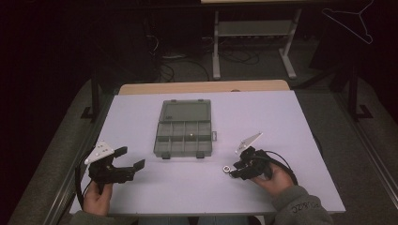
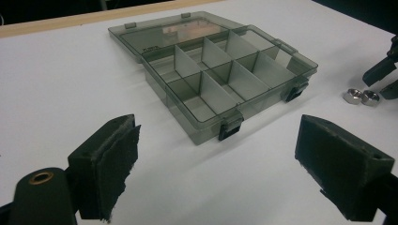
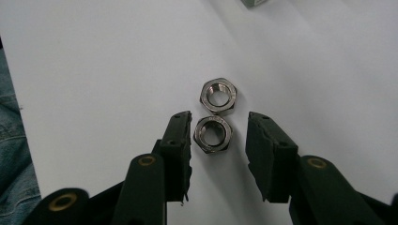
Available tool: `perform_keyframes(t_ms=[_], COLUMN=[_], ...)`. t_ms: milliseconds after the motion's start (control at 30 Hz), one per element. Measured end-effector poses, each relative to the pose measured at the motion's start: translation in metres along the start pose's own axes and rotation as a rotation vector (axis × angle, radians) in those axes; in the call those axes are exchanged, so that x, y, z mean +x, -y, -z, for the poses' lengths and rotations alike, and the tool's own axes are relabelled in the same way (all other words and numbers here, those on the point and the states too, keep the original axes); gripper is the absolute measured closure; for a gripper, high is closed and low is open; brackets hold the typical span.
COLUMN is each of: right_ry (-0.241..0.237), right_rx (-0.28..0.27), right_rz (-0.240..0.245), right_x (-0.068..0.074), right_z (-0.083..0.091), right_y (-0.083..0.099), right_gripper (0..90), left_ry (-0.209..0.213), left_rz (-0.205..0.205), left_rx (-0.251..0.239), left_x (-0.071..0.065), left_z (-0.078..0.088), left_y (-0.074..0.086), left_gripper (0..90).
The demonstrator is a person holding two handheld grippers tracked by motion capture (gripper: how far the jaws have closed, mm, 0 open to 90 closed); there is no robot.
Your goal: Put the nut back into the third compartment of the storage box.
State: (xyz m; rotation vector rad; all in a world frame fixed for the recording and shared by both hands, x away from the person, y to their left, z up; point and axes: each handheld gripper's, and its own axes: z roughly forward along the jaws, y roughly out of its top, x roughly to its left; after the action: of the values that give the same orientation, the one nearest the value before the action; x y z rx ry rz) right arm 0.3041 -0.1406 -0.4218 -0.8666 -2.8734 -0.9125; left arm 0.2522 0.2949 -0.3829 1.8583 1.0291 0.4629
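A grey compartment box (image 1: 184,128) was seen lying open at the middle of the white table (image 1: 291,122), its lid folded back toward the far edge and its 2 latches facing the near edge. 2 steel hex nuts were found lying flat and touching each other near the near edge, to the right of the box. The right gripper (image 3: 219,136) was held low over them with its jaws parted; the nearer nut (image 3: 212,134) was bracketed between the pads, touching or almost touching one pad and clear of the other, and was not yet clamped. The farther nut (image 3: 219,95) lay just beyond the fingertips, in line with the gripper's reach, so a closing move would probably take the nearer nut alone. The left gripper (image 1: 127,163) was held released, jaws wide apart and empty, toward the near left corner, well apart from the nuts, pointing toward the box.
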Motion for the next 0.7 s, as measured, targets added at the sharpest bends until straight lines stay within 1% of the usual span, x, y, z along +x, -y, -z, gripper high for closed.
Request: perform_keyframes(t_ms=[67, 100, 133, 233, 300, 333, 400, 467, 700], right_ry=[0.002, 0.010, 0.010, 0.031, 0.033, 0.040, 0.046, 0.056, 0.065], right_rx=[0.005, 0.014, 0.014, 0.027, 0.025, 0.032, 0.034, 0.047, 0.056], right_rz=[0.001, 0.017, 0.017, 0.042, 0.042, 0.048, 0.051, 0.059, 0.066], right_x=[0.001, 0.002, 0.002, 0.004, 0.005, 0.006, 0.006, 0.008, 0.009], right_z=[-0.002, -0.005, -0.005, -0.008, -0.008, -0.009, -0.010, -0.012, -0.012], right_y=[0.000, 0.000, 0.000, -0.001, -0.001, -0.001, -0.001, -0.001, 0.000], right_gripper=[60.2, 61.5, 61.5, 63.4, 64.0, 65.4, 65.7, 66.4, 68.9], left_ry=[0.001, 0.000, 0.000, 0.002, 0.002, 0.002, 0.001, 0.002, 0.003], left_rz=[0.002, 0.004, 0.003, 0.002, 0.002, 0.002, 0.004, 0.004, 0.007], left_rx=[0.001, -0.001, -0.002, -0.006, -0.008, -0.008, -0.007, -0.008, -0.009], left_x=[0.000, 0.000, 0.000, 0.000, 0.000, 0.000, 0.000, 0.000, 0.000], left_z=[0.000, 0.000, 0.000, 0.000, 0.000, 0.000, 0.000, 0.000, 0.000], left_y=[0.000, 0.000, 0.000, 0.000, 0.000, 0.000, 0.000, 0.000, 0.000], left_gripper=[12.8, 12.8, 12.8, 12.8, 12.8, 12.8, 12.8, 12.8, 12.8])
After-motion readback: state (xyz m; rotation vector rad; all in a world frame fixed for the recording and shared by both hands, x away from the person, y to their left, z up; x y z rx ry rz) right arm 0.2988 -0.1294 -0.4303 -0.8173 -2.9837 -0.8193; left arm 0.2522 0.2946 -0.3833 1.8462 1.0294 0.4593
